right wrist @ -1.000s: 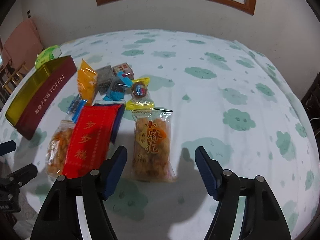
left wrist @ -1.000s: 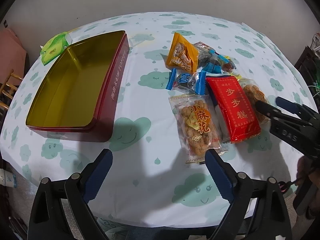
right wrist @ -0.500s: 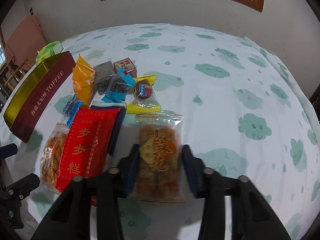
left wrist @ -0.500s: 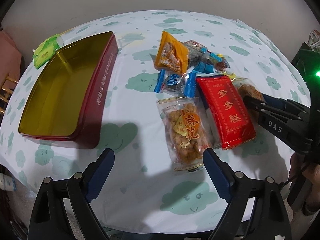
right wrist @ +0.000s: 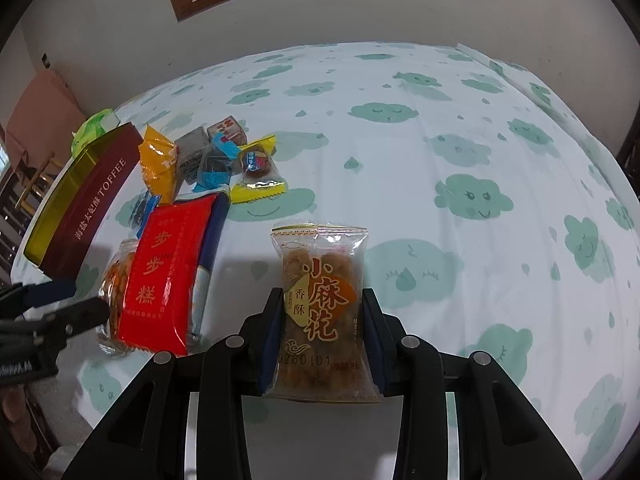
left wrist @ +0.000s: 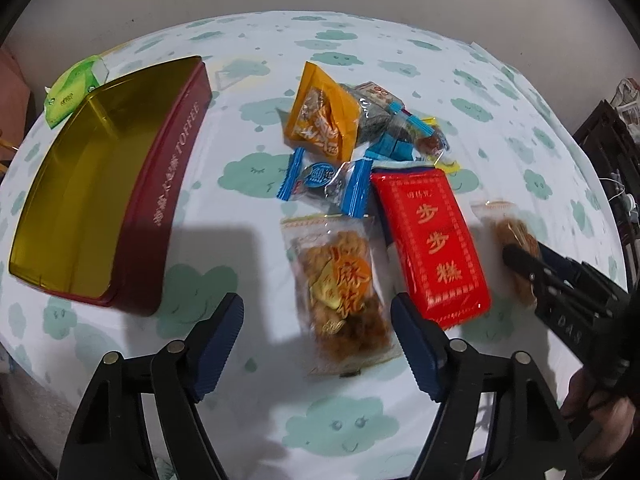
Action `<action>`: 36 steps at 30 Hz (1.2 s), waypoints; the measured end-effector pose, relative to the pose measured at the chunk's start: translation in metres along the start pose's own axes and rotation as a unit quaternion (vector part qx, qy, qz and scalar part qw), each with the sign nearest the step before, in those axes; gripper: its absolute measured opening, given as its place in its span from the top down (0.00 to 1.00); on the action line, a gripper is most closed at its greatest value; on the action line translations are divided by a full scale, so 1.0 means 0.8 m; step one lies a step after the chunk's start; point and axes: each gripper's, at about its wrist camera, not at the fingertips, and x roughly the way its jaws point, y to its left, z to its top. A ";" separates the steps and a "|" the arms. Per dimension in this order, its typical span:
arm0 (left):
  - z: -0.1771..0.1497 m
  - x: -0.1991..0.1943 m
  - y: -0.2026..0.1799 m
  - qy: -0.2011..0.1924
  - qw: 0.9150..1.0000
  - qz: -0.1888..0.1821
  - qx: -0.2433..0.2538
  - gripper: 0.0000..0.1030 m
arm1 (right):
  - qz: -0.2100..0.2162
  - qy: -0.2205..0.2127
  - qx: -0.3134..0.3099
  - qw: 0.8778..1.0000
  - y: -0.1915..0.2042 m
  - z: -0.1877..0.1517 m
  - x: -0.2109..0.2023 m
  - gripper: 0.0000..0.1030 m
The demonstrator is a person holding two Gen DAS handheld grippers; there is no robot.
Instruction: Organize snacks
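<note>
My right gripper (right wrist: 322,316) is shut on a clear bag of fried twists (right wrist: 320,292), lifted off the cloth; it also shows in the left wrist view (left wrist: 516,248). My left gripper (left wrist: 318,344) is open, its jaws either side of a second fried-twist bag (left wrist: 340,288) lying on the table. A red cake packet (left wrist: 432,248) lies between the two bags. An open maroon toffee tin (left wrist: 80,208) with a gold inside sits at the left. An orange pouch (left wrist: 324,116), a blue-wrapped candy (left wrist: 324,180) and several small wrapped sweets (right wrist: 256,172) lie behind.
A green tissue pack (left wrist: 72,88) lies behind the tin. The table has a white cloud-print cloth (right wrist: 460,152). A wooden chair (right wrist: 28,168) stands at the left edge, dark furniture (left wrist: 604,136) at the right.
My right gripper closed on the fried-twist bag and lifted it. My left gripper moved forward and down over the other fried-twist bag, still open.
</note>
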 end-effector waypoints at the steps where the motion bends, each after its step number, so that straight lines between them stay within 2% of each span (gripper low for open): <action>1: 0.002 0.003 -0.001 0.003 1.000 -0.002 -0.002 0.35 | 0.000 0.000 0.001 1.000 0.000 0.000 0.000 0.63; 12: 0.013 0.028 -0.002 0.037 0.999 -0.026 -0.016 0.54 | 0.000 0.000 0.001 1.000 0.000 0.000 -0.001 0.63; 19: 0.017 0.028 -0.006 0.032 0.999 -0.028 0.002 0.66 | 0.000 0.001 0.002 1.000 0.000 -0.001 -0.002 0.63; 28: 0.005 0.015 0.002 0.025 0.999 -0.026 0.021 0.67 | -0.010 0.005 -0.003 1.000 0.004 0.003 0.001 0.63; 36: 0.011 -0.019 0.013 -0.004 0.999 -0.029 0.037 0.67 | -0.026 0.012 -0.010 1.000 0.009 0.004 0.002 0.63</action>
